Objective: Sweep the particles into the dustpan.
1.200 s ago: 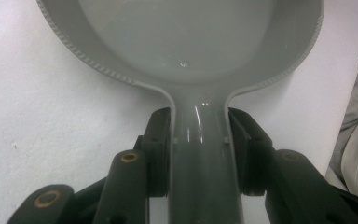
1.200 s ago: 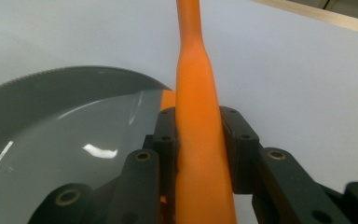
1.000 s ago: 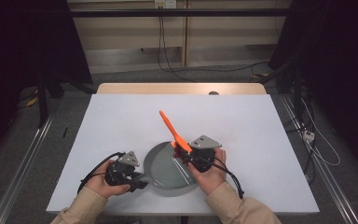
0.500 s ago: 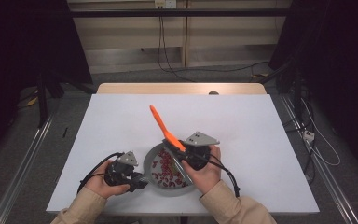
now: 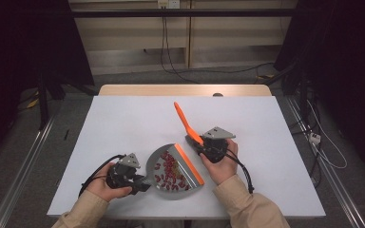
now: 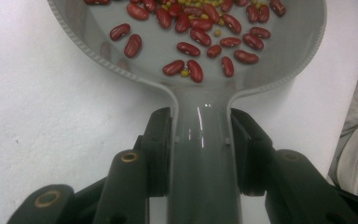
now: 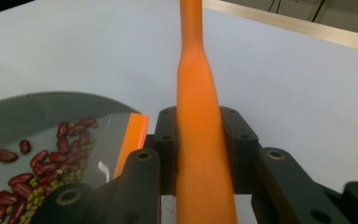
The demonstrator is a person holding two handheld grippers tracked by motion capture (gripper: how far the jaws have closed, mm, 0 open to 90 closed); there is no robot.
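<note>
A dustpan (image 5: 168,187) is lying near the front edge of the table (image 5: 123,118), with kidney beans (image 5: 168,171) and smaller beans (image 6: 185,73) resting in it. Its handle (image 6: 200,158) is being held between the jaws of the left gripper (image 5: 140,183), positioned at its left. A scraper blade (image 5: 188,164) is being held along the dustpan's right edge, and its handle (image 5: 186,122) is sloping up and away, clamped in the right gripper (image 5: 203,147), which is positioned to the right of the dustpan.
</note>
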